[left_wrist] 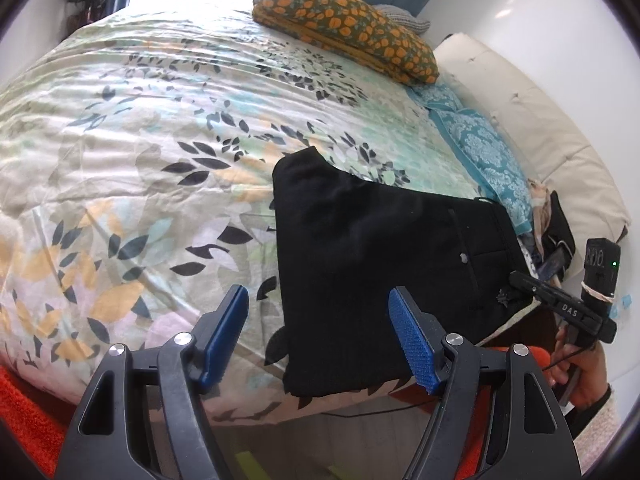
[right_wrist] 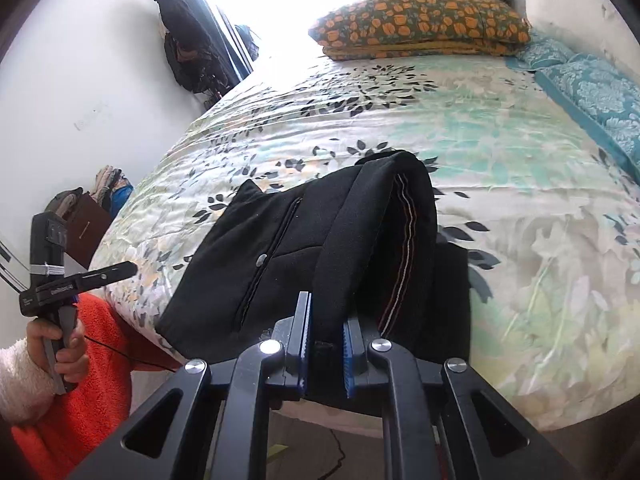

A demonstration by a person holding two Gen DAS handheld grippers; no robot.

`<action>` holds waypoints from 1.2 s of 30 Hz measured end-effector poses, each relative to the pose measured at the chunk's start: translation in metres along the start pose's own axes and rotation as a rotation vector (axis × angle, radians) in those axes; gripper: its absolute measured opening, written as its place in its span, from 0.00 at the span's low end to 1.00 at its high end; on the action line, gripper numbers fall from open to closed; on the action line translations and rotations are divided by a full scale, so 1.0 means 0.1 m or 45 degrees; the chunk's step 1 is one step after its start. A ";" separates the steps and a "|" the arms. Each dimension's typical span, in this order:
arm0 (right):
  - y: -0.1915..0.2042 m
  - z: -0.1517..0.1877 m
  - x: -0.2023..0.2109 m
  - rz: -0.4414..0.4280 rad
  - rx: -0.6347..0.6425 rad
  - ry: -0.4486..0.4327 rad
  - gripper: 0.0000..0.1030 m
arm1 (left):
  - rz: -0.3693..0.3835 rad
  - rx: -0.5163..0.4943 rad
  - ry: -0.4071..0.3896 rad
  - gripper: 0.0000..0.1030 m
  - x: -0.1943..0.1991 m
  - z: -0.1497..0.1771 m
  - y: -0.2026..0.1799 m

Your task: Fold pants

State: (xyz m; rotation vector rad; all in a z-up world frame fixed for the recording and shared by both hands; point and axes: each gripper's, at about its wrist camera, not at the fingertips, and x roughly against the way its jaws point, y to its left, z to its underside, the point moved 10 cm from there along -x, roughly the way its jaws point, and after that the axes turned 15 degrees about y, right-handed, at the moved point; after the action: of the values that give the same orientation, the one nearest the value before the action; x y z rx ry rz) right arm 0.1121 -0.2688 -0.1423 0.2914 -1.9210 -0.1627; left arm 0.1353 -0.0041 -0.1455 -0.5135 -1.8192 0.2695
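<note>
Black pants (left_wrist: 380, 240) lie folded on the floral duvet (left_wrist: 160, 140) near the bed's front edge, a small button showing on top. My left gripper (left_wrist: 319, 294) hovers open over the pants' near left corner, nothing between its blue pads. In the right wrist view the right gripper (right_wrist: 326, 312) is shut on a thick fold of the pants (right_wrist: 260, 240). That fold arches up from the jaws, showing a striped inner seam. Each gripper also shows in the other view, held by a hand: the right gripper (left_wrist: 524, 282) at the pants' right edge, the left gripper (right_wrist: 130, 268) off the bed's left side.
A folded orange-flowered blanket (left_wrist: 348, 28) lies at the far end of the bed. Teal patterned pillows (left_wrist: 480, 148) rest against a white headboard (left_wrist: 540, 120). Orange fleecy fabric (right_wrist: 100, 360) hangs below the bed's front edge. Dark clothes (right_wrist: 184, 48) hang on the left wall.
</note>
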 end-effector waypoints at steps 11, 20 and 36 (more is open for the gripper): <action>-0.83 0.35 -0.35 0.012 -0.299 0.132 0.45 | -0.208 -0.309 0.059 0.73 -0.42 0.20 -0.40; -0.67 0.04 0.01 0.042 -0.288 0.099 0.52 | -0.245 -0.365 0.069 0.73 -0.55 0.21 -0.58; -0.97 0.65 -0.38 0.113 -0.327 0.320 0.12 | -0.269 -0.395 0.157 0.73 -0.72 0.37 -0.59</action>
State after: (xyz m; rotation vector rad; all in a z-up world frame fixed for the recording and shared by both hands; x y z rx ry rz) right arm 0.0761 -0.3532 -0.2245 0.0507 -1.6390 -0.2964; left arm 0.1055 -0.0873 -0.1926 -0.5348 -1.7853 -0.1884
